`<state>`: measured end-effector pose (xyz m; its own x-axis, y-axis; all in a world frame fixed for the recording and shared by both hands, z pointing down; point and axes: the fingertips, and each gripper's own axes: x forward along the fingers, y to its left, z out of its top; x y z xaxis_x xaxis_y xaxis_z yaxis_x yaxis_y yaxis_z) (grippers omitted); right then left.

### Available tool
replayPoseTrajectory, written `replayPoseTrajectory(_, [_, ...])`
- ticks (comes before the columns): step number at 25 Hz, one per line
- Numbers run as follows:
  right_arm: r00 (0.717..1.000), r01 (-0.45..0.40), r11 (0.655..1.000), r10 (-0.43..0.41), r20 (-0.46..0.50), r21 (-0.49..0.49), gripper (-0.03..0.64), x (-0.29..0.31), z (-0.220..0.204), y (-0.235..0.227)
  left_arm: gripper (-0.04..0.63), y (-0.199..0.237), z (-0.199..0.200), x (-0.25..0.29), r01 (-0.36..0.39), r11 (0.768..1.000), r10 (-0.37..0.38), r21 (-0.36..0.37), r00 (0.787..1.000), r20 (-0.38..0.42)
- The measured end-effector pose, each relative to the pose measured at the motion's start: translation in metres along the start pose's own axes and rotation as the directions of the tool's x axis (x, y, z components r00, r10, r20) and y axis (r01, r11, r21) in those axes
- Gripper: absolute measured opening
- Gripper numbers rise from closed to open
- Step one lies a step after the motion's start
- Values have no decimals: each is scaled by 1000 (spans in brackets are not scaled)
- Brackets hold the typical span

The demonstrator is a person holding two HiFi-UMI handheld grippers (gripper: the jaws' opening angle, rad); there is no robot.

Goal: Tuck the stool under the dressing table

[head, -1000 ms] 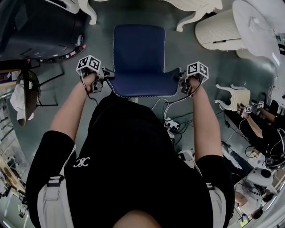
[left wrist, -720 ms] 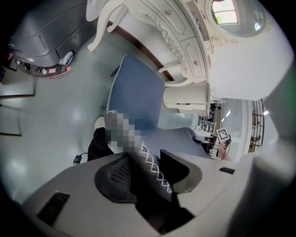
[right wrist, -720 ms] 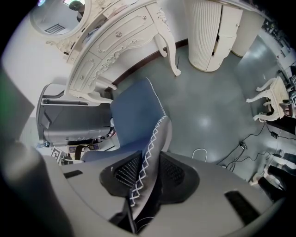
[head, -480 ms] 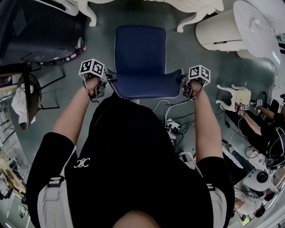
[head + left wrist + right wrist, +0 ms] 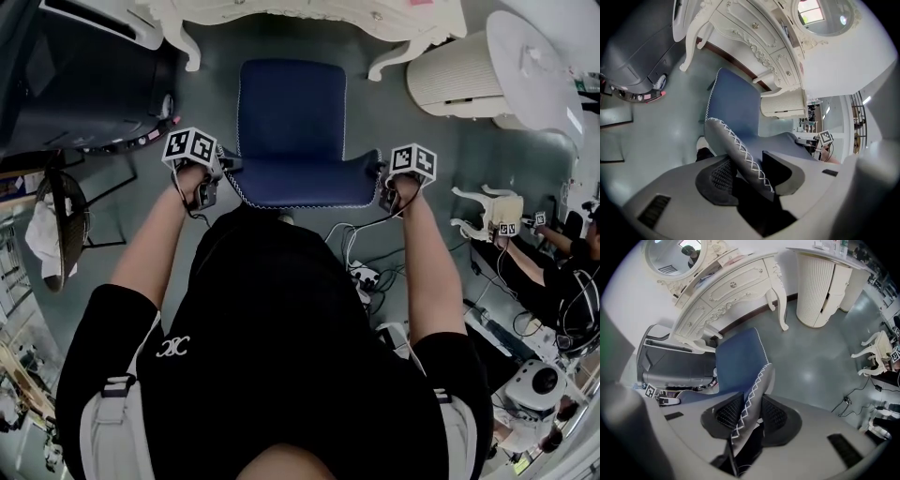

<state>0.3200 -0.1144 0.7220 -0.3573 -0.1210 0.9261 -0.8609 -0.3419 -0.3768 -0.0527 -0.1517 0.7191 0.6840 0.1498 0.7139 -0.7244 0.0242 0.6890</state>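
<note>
In the head view, the stool (image 5: 291, 122) stands on the floor in front of the dressing table (image 5: 309, 11). A strip of bare floor shows between the two, so I think the stool is not tucked in yet. The grabbing is done and most of the push is left. Both arms reach out and down in front of the body. The left gripper (image 5: 217, 173) is at the stool's near left corner and the right gripper (image 5: 382, 183) is at its near right corner.

In the left gripper view, the jaws have just been closing. The left gripper (image 5: 747, 173) now pinches the stool's stitched edge (image 5: 740, 154) between both pads. It points down and ahead, toward the dressing table (image 5: 754, 33).

In the right gripper view, the jaws have just been closing too, then let out a tiny bit. The right gripper (image 5: 752, 416) squeezes the stitched edge (image 5: 750, 399) on its side, with a pad on each face. It points steeply down. The blue seat (image 5: 738, 362) runs toward the gap between the legs of the dressing table (image 5: 731, 291). I judge a straight push will slide it under.
</note>
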Motion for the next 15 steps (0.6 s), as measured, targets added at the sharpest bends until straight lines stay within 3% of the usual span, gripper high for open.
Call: replayPoseTrajectory(15, [998, -11, 1000, 11, 67, -3, 110, 8, 65, 30, 170, 1, 73, -16, -9, 999, 9, 36, 1000, 10])
